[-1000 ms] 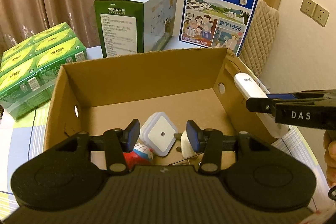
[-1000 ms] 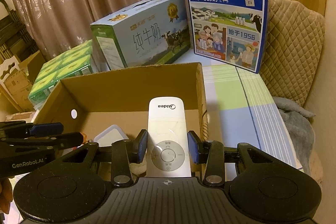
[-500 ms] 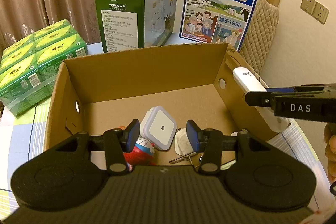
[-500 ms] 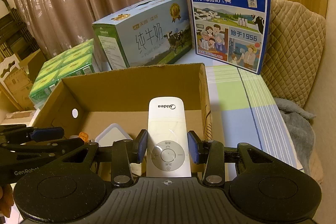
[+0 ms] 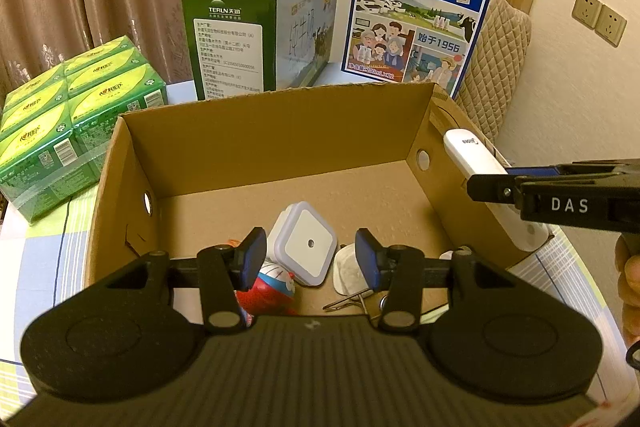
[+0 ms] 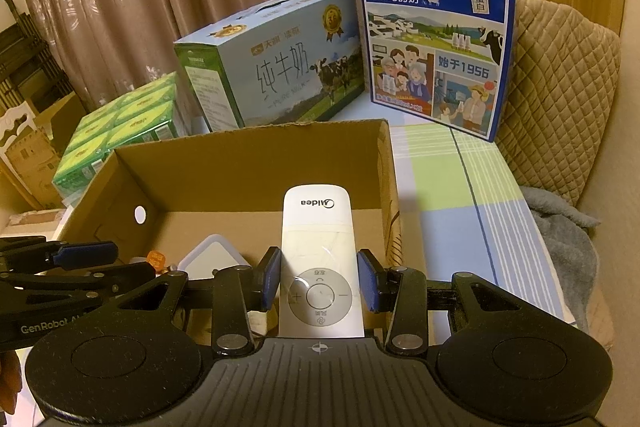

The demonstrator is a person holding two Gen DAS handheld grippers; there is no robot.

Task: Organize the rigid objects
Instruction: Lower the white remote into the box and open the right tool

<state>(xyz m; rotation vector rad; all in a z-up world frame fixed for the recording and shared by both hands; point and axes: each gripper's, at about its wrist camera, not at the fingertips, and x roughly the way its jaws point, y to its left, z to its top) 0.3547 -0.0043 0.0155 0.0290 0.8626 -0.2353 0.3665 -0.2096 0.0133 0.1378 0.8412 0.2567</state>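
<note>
An open cardboard box (image 5: 280,99) (image 6: 248,143) stands on the table. Inside it lie a white square night light (image 5: 306,243) (image 6: 212,259), a red and blue toy figure (image 5: 268,287), a small white piece (image 5: 346,269) and a metal clip (image 5: 352,301). My left gripper (image 5: 310,259) (image 6: 112,261) hovers over the box's near side, open, with nothing between its pads. My right gripper (image 6: 319,281) (image 5: 500,179) is shut on a white Midea remote (image 6: 316,227) (image 5: 476,159). The remote juts out above the box's right wall.
Behind the box stand a green-ended milk carton (image 5: 256,27) and an upright blue milk carton (image 5: 416,15). A wrapped pack of green boxes (image 5: 60,131) sits at the left. A quilted chair back (image 6: 560,99) and a grey cloth (image 6: 568,239) are at the right of the checked tablecloth (image 6: 460,195).
</note>
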